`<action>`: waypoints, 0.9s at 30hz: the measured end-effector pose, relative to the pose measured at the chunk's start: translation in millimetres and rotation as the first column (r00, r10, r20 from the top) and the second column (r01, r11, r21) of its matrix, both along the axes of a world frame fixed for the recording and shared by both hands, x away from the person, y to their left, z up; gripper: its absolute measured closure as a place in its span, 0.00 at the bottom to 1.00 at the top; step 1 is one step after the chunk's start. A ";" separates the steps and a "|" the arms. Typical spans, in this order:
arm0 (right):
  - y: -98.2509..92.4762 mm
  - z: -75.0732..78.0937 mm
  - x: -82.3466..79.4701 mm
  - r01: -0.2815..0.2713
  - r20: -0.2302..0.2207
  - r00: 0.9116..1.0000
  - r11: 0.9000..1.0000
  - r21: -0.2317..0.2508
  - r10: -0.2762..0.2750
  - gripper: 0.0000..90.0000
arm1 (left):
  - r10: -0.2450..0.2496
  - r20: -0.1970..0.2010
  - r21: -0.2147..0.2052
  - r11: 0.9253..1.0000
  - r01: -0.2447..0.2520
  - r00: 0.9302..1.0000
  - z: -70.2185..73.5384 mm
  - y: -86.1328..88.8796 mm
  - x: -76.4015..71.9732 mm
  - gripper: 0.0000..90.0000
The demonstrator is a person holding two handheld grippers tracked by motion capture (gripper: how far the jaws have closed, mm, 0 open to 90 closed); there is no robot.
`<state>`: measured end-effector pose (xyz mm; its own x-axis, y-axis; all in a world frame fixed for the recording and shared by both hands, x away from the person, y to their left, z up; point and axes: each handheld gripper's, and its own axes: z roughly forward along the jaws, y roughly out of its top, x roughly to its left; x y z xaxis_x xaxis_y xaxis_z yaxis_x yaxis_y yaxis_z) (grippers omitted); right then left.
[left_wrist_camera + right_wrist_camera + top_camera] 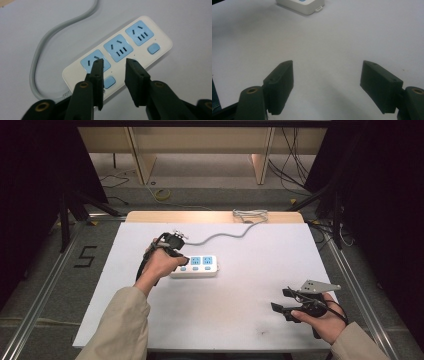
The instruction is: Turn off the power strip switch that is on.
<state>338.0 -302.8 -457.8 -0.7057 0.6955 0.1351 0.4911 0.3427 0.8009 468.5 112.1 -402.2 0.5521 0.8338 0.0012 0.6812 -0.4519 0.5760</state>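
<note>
A white power strip (196, 266) with three blue sockets and blue switches lies mid-table. Its grey cable (220, 236) runs toward the far edge. My left gripper (185, 258) hovers at the strip's left end. In the left gripper view the strip (140, 42) lies just beyond the left gripper (115, 62), whose jaws stand a little apart with nothing between them, above the leftmost socket and its switch (109, 82). My right gripper (280, 300) rests at the near right of the table, jaws wide apart and empty. The right gripper (328, 63) faces bare table, with the strip's end (305, 5) farther off.
The white tabletop (240, 315) has a wooden strip along its far edge, where the coiled cable end (250, 214) lies. Dark curtains stand at both sides. Metal floor rails run along the table's left and right.
</note>
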 end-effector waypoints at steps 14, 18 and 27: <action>-0.2 0.1 0.0 0.005 0.000 1.000 1.000 0.001 -0.005 0.30 | -0.006 0.114 -0.083 0.996 0.015 0.993 -4.8 14.2 -37.3 0.33; -0.3 0.1 0.0 0.005 0.001 1.000 1.000 0.003 -0.005 0.30 | -0.004 0.126 -0.113 0.993 0.019 0.992 -8.3 20.1 -47.4 0.30; -0.4 -0.2 0.4 0.005 0.002 1.000 1.000 -0.001 -0.005 0.30 | -0.032 0.175 -0.130 0.990 0.056 0.984 -14.5 30.6 -68.5 0.28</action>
